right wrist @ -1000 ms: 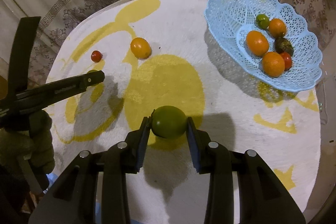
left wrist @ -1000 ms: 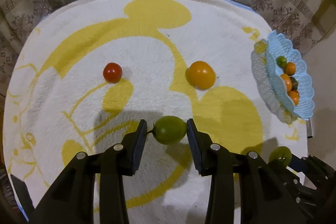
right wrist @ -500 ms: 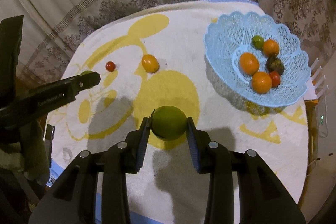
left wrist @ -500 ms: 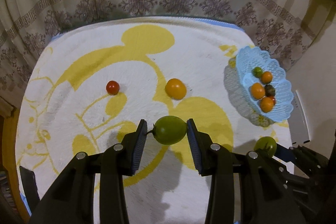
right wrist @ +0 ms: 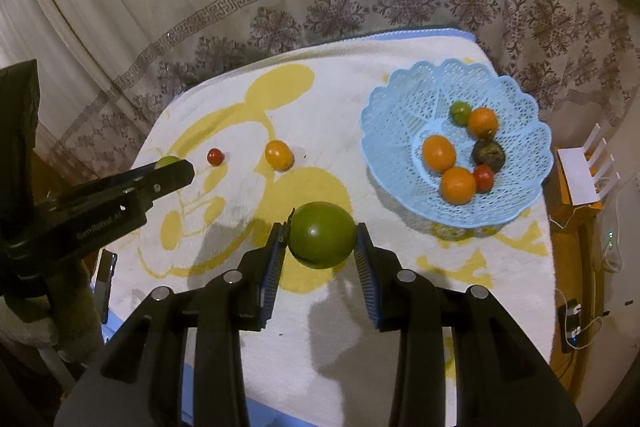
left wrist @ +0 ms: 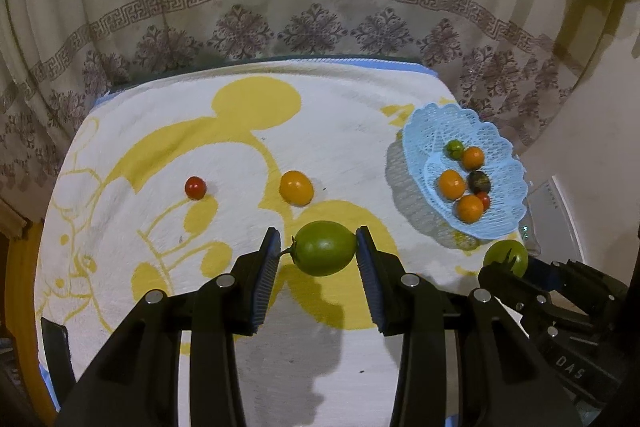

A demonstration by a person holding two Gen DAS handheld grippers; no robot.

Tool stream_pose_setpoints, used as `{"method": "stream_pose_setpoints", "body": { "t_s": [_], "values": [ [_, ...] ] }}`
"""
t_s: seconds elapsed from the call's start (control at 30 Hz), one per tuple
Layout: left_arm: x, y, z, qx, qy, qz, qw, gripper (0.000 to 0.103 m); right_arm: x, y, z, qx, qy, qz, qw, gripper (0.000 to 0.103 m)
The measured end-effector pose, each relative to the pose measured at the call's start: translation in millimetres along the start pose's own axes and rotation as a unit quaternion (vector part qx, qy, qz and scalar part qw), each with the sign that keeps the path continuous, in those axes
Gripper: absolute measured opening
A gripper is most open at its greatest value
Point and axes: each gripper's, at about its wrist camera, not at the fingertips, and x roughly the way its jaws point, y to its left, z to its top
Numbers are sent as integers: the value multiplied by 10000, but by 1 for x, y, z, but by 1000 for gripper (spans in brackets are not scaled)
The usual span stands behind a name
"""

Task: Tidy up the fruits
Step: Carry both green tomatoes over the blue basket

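Crosswise between the blue pads of the left gripper (left wrist: 316, 251) sits a green tomato (left wrist: 325, 247), long axis running pad to pad, stem tip toward the left pad; the jaws pinch it above the white-and-yellow towel (left wrist: 152, 155). Likewise the right gripper (right wrist: 320, 247) clamps a rounder green fruit (right wrist: 322, 240), its stem end by the left pad, glossy and dark green. At the towel's right side stands a light blue lattice basket (right wrist: 400, 99) holding three orange fruits, one small green, one small red and one dark, shrivelled one. On the towel lie a small red tomato (left wrist: 195, 187) and, well apart to its right, an orange-yellow tomato (left wrist: 296, 187)
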Motion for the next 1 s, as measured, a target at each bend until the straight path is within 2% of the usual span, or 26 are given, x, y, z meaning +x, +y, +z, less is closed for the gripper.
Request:
{"method": "stream_pose_setpoints", "body": {
  "t_s": [0.53,1.0],
  "values": [
    [-6,-49,11,329,-170,-152,9992,39,-36,-36,8,177,-403,-97,9990,36],
    [4,-84,23,598,-200,-318,9975,40,-49,-64,17,323,-569,-203,9977,36]
  ]
}}
